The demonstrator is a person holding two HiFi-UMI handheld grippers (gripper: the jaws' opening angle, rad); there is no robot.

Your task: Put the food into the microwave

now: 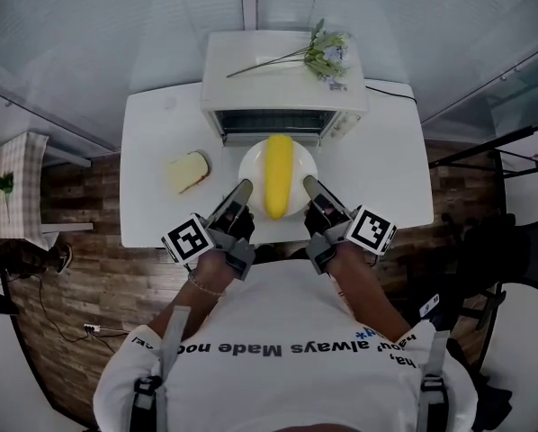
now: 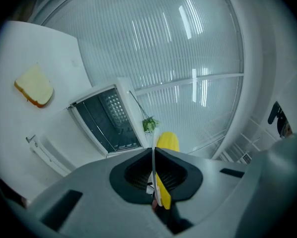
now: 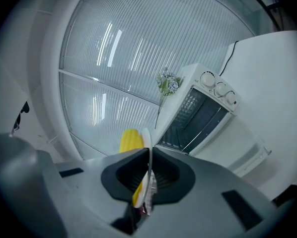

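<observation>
A yellow corn cob (image 1: 279, 173) lies on a white plate (image 1: 251, 166) just in front of the white microwave (image 1: 282, 75), whose door (image 2: 64, 143) is folded down and open. My left gripper (image 1: 243, 188) is shut on the plate's left rim and my right gripper (image 1: 309, 184) is shut on its right rim. In the left gripper view the plate (image 2: 154, 155) shows edge-on between the jaws, with the corn (image 2: 167, 142) beyond it. In the right gripper view the plate (image 3: 148, 148) is likewise pinched, the corn (image 3: 129, 140) beside it, and the dark microwave cavity (image 3: 195, 115) ahead.
A slice of bread (image 1: 188, 171) lies on the white table (image 1: 152, 133) left of the plate. A flower sprig (image 1: 316, 56) rests on top of the microwave. Control knobs (image 3: 215, 86) sit on the microwave's right side. Wooden floor surrounds the table.
</observation>
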